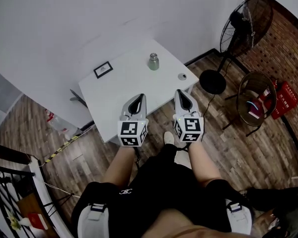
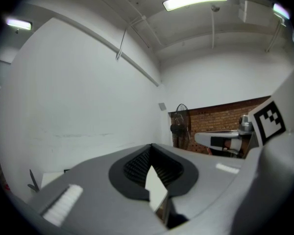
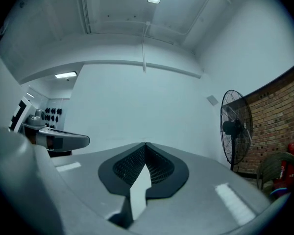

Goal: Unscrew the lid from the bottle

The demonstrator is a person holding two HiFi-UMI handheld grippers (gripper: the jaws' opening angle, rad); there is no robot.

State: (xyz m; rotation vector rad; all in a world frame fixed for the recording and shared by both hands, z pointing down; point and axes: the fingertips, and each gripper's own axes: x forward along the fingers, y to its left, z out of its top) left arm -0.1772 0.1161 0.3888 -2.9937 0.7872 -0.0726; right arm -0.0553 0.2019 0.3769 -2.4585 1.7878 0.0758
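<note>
Bottle [image 1: 153, 61]: grey, upright, near the far corner of the white worktop [image 1: 124, 86]; small round object [image 1: 182, 76] by the right corner; framed card [image 1: 103, 69] near the left edge. Left gripper [image 1: 138, 97]: jaws clenched, nothing between them; over the near edge. Right gripper [image 1: 181, 92]: jaws clenched, empty; alongside, well apart from the bottle.

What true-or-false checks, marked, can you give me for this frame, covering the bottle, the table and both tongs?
1. The bottle stands upright on the white table. True.
2. The left tongs grip the bottle. False: they are shut on nothing, near the table's front edge, apart from the bottle.
3. The right tongs are shut and empty. True.
4. The standing fan is left of the table. False: it stands to the right in the head view.
</note>
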